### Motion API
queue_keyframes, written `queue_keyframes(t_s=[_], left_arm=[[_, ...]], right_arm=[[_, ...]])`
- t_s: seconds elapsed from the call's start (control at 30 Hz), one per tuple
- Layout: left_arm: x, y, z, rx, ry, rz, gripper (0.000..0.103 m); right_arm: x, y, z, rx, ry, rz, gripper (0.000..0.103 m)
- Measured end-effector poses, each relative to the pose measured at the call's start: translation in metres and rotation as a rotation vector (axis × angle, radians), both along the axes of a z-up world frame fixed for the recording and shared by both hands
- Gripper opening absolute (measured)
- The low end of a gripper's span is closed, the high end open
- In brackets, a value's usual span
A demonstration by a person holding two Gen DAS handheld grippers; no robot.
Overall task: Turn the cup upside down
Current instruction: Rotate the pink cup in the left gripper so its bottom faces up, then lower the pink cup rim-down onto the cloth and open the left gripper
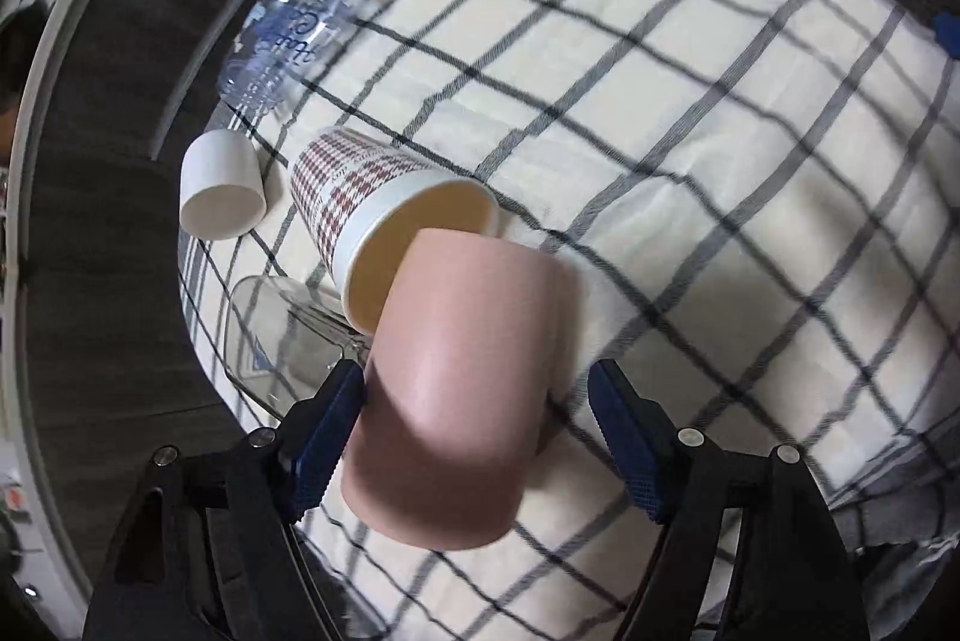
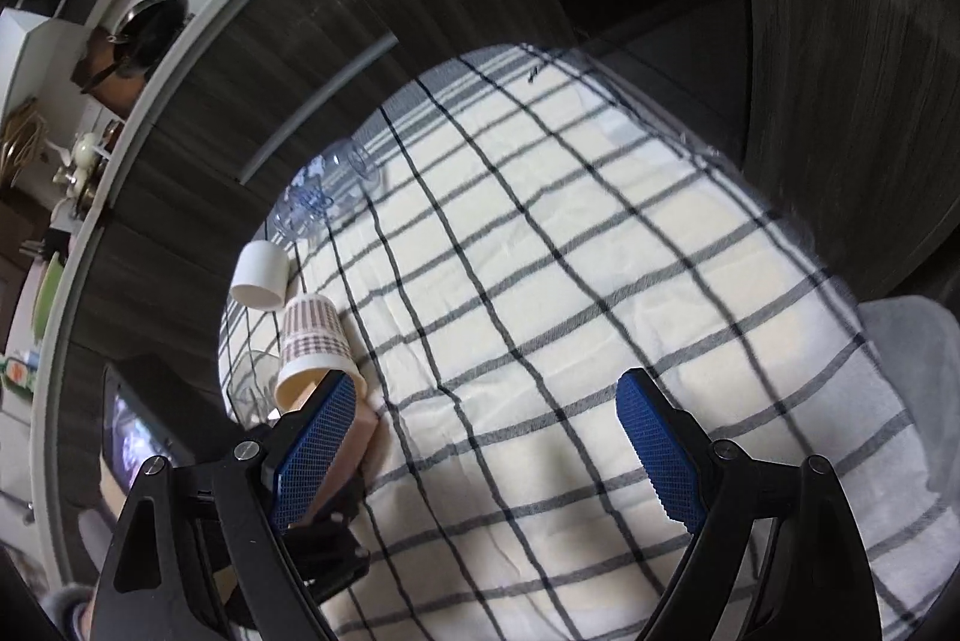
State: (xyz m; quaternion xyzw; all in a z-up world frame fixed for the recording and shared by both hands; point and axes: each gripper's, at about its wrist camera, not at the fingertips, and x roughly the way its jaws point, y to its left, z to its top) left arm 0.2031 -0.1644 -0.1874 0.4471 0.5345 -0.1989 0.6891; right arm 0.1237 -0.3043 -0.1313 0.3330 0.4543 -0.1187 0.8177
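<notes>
A pink cup [image 1: 462, 389] lies on its side on the checked cloth [image 1: 690, 173], between the blue pads of my left gripper [image 1: 477, 437]. The jaws stand wide apart: the left pad is near or at the cup's side, the right pad is clear of it. The cup's closed end points away from the camera. My right gripper [image 2: 486, 449] is open and empty above the cloth [image 2: 570, 281]. In the right wrist view a sliver of the pink cup [image 2: 363, 431] shows behind the left finger.
A houndstooth paper cup [image 1: 384, 203] lies on its side touching the pink cup. A small white cup [image 1: 222, 182], a clear printed plastic cup [image 1: 294, 29] and a clear glass [image 1: 276, 335] lie along the cloth's left edge. Dark wooden cabinets stand behind.
</notes>
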Motion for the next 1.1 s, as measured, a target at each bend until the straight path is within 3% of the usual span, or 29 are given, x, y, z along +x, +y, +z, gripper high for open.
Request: queue_keyframes(t_s=[0.2,0.27,0.37,0.63,0.8,0.9,1.03,1.1], left_arm=[[0.010,-0.006,-0.017,0.079,0.050,0.017,0.081],[0.014,-0.007,-0.019,0.070,0.067,0.033,0.080],[0.020,-0.008,-0.021,0.055,0.093,0.061,0.070],[0.013,-0.002,-0.011,-0.065,0.177,0.138,0.070],[-0.001,0.015,0.016,-0.249,0.087,0.196,0.070],[-0.018,0.030,0.034,-0.446,0.028,0.238,0.070],[-0.045,0.054,0.050,-0.735,-0.158,0.310,0.070],[-0.063,0.062,0.047,-0.795,-0.291,0.324,0.070]], right_arm=[[0.005,-0.004,-0.006,0.014,0.005,-0.008,0.089],[0.006,-0.007,-0.007,0.021,0.006,-0.014,0.089],[0.005,-0.010,-0.009,0.029,0.009,-0.019,0.089],[0.002,-0.012,-0.004,0.029,-0.001,-0.009,0.089],[-0.009,-0.014,0.010,0.011,-0.034,0.004,0.089],[-0.015,-0.010,0.025,-0.056,-0.066,0.038,0.089],[-0.026,0.002,0.041,-0.172,-0.109,0.100,0.089],[-0.033,0.009,0.046,-0.234,-0.123,0.123,0.089]])
